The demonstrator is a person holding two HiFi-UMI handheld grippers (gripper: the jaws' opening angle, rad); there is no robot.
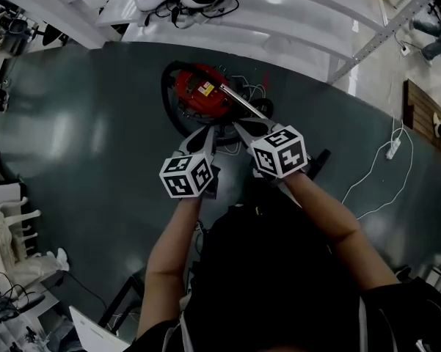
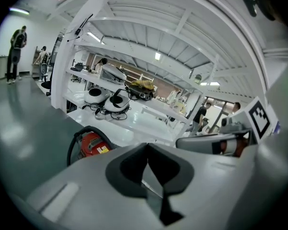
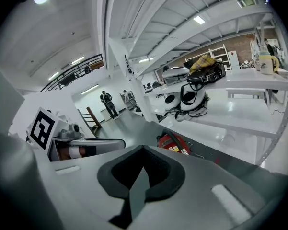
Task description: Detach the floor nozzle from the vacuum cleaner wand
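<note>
A red canister vacuum cleaner lies on the dark floor, with its black hose looped round it. A shiny metal wand runs from it toward me. A dark bar beside the right marker cube may be the floor nozzle; I cannot tell. My left gripper and right gripper hang side by side just short of the vacuum, both shut with nothing between the jaws. The vacuum lies ahead of the left gripper, and the vacuum also shows beyond the right gripper.
White shelving holding headsets and cables stands behind the vacuum. A white cable with a power strip lies on the floor at right, near a wooden board. White chairs stand at left. People stand far off.
</note>
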